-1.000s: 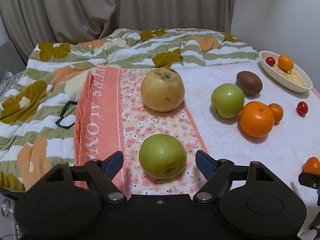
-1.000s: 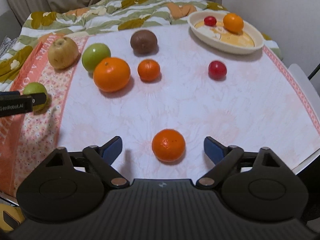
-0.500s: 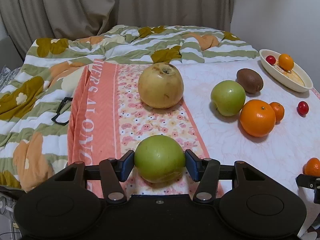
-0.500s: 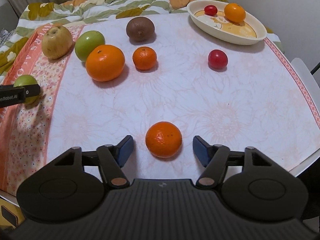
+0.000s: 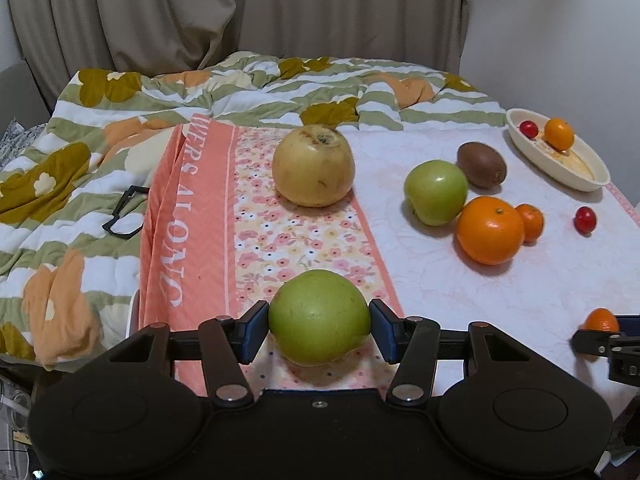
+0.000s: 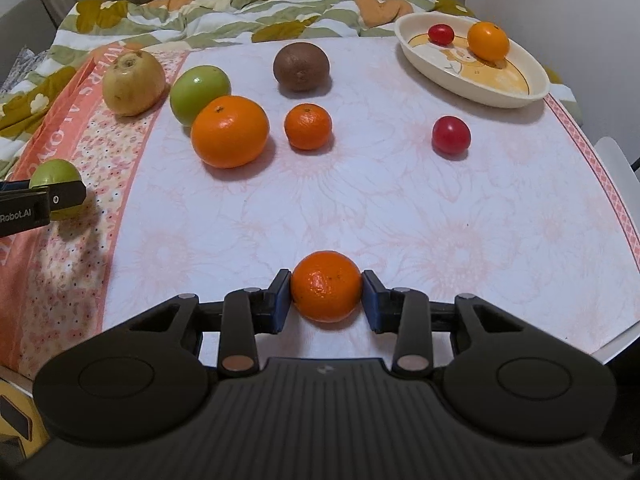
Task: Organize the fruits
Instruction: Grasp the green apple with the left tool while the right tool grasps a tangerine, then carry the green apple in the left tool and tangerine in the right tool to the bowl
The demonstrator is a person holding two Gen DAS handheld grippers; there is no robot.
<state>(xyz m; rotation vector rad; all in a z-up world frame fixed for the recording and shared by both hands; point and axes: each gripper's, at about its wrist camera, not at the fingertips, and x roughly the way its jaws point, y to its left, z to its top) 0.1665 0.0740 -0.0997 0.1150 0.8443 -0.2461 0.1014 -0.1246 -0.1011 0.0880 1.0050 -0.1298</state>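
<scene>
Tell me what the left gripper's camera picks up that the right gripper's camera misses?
Only the left wrist view shows the black eyeglasses on the quilt and the left gripper shut on the green apple. Only the right wrist view shows the right gripper shut on the mandarin. Both show the dish, kiwi and large orange.

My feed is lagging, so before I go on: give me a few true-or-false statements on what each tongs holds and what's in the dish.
1. The left tongs are shut on a green apple. True.
2. The right tongs hold the kiwi. False: they grip a small orange; the kiwi lies far back on the table.
3. The oval dish holds three fruits. False: only a cherry tomato and an orange fruit.
4. A second cherry tomato lies on the tablecloth, outside the dish. True.
5. The yellow pear is inside the dish. False: it sits on the floral cloth.
</scene>
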